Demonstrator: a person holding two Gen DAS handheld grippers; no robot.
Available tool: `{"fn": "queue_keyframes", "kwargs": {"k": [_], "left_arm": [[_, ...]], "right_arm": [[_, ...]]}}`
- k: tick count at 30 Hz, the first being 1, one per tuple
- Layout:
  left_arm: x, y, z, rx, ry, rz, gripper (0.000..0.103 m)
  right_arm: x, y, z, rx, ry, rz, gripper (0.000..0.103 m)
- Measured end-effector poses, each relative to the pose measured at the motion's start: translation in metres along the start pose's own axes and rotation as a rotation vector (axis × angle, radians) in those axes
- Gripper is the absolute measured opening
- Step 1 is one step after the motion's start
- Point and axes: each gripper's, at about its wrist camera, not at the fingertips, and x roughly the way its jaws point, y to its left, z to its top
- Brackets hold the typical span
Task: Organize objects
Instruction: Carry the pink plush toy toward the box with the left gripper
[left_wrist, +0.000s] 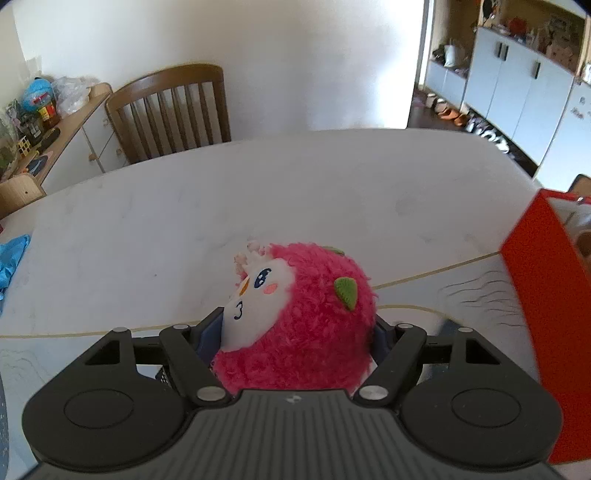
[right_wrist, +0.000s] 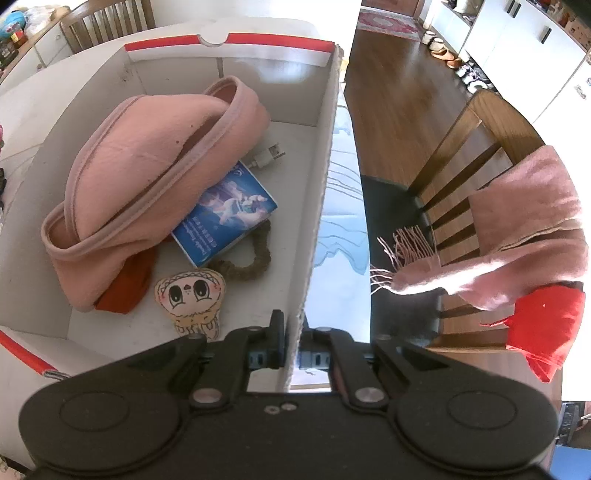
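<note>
My left gripper (left_wrist: 295, 332) is shut on a fluffy pink plush toy (left_wrist: 306, 332) with a white face and green leaves, held above the white table (left_wrist: 184, 229). The red cardboard box (left_wrist: 535, 277) stands at the right in this view. My right gripper (right_wrist: 291, 354) is shut on the box's right wall (right_wrist: 321, 184). Inside the box lie a pink cloth pouch (right_wrist: 147, 177), a blue booklet (right_wrist: 225, 218), a white USB plug (right_wrist: 267, 155), a braided brown loop (right_wrist: 251, 258), a small face plush (right_wrist: 192, 295) and a red cloth (right_wrist: 129, 284).
A wooden chair (left_wrist: 173, 110) stands behind the table, a sideboard with clutter (left_wrist: 37, 122) at the left. A blue item (left_wrist: 13, 258) lies at the table's left edge. Right of the box, a chair (right_wrist: 472, 177) carries a pink scarf (right_wrist: 517, 229) and a red cloth (right_wrist: 546, 332).
</note>
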Motion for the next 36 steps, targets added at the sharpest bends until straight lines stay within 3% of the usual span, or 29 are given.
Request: {"fn": "queue_keyframes", "kwargs": {"k": [6,17,29,36], "left_arm": [[-0.040,-0.014,0.001,-0.003,-0.046,-0.065,0.075],[-0.093,-0.076,0.004,0.111,-0.099,-0.216,0.076],[-0.110,-0.170,0.013,0.229,-0.112,-0.383,0.076],[-0.104,-0.232,0.011,0.354,-0.098,-0.458,0.076]], "right_arm": [[0.001,0.000,-0.001,-0.012,-0.008,0.005,0.005],[-0.001,-0.001,-0.003,-0.026,-0.020,0.015,0.005],[-0.001,-0.003,-0.003,-0.033,-0.026,0.027,0.005],[-0.002,-0.005,-0.003,-0.033,-0.029,0.037,0.006]]}}
